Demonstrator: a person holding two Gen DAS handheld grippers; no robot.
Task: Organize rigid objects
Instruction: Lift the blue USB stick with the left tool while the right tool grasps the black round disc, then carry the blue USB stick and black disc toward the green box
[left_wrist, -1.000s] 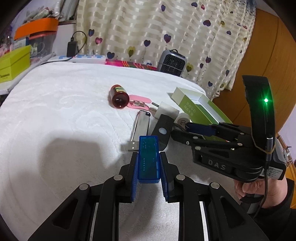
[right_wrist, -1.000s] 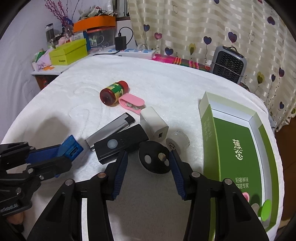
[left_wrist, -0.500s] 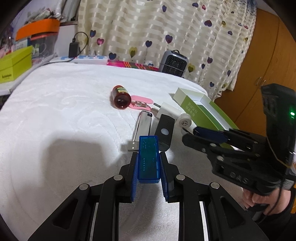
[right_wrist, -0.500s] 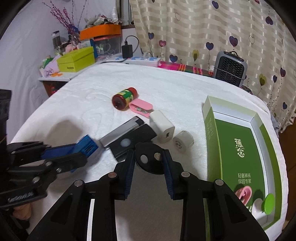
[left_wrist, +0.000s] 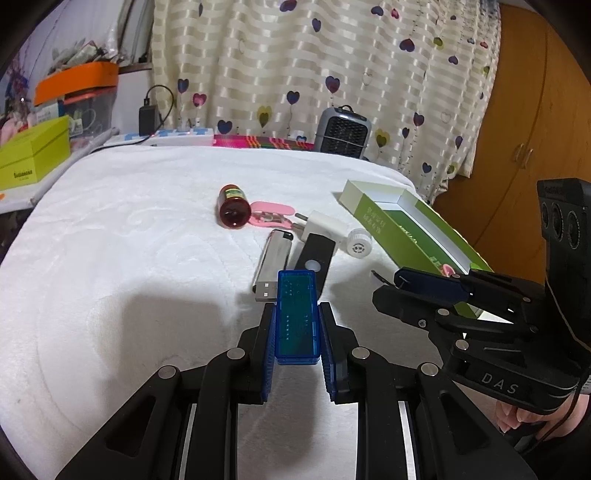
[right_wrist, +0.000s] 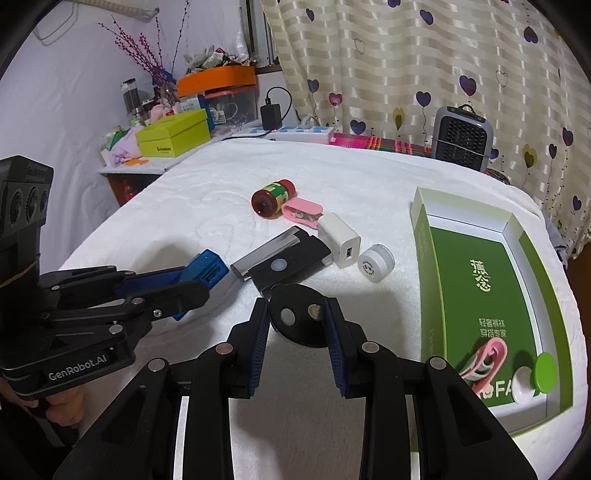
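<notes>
Gripping one blue USB tester, left gripper is clamped on its sides. Right gripper pinches one black disc. Ahead of the fingers: one red jar, pink clip, lighter, black fob, white charger, white cap. Green box lies right, holding a second pink clip.

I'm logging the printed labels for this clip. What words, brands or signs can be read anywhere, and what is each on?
"DAS": side of the right gripper, left wrist view.
"GenRobot.AI": side of the left gripper, right wrist view.
"蕉怂" and "轻奢裤袜 穿搭专家": floor of the green box.
"FA": a cut-off fragment beside the box's pink clip.
Too small or blurred: yellow-green box, red jar label, white cap mark.
</notes>
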